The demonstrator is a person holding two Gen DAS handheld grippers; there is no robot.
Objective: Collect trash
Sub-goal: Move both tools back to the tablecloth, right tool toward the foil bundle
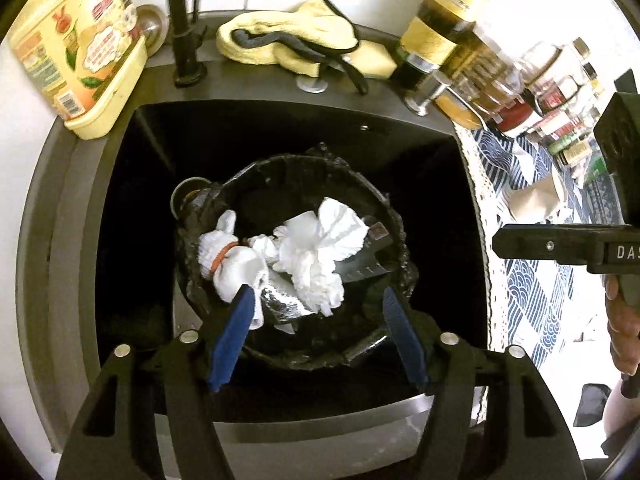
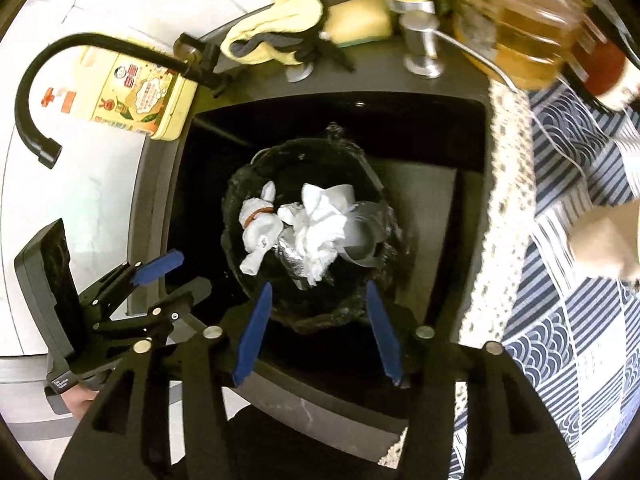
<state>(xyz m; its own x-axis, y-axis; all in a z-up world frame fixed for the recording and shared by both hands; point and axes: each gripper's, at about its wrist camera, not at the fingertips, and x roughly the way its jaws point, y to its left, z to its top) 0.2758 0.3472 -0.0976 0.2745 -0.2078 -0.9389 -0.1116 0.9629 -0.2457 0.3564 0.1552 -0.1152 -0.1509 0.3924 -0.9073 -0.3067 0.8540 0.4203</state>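
Trash [image 1: 308, 256] lies inside a small round bin lined with a black bag [image 1: 404, 240], and the bin stands in the dark sink [image 1: 120, 208], near the centre of both views. I see crumpled white tissue, a white bundle tied with an orange rubber band [image 1: 225, 259] at about 9 o'clock in the bin, and some shiny foil at about 6 o'clock.

From the left, at 10 o'clock in the left wrist view, a yellow detergent bottle [image 1: 80, 44] stands on the sink edge. Beside it is the black faucet [image 1: 182, 28]. At 12 o'clock lies a yellow cloth [image 1: 288, 44], and at 1 o'clock stand oil bottles [image 1: 452, 16] and jars. A blue patterned cloth [image 1: 528, 240] covers the counter at 3 o'clock.

My left gripper [image 1: 316, 336] hangs above the bin with its blue fingers [image 1: 232, 344] wide apart and nothing between them. My right gripper [image 2: 318, 332] is also above the bin, fingers moderately apart, holding nothing. In the right wrist view, the left gripper appears at 8 o'clock, and a hand [image 2: 80, 402] holds it.
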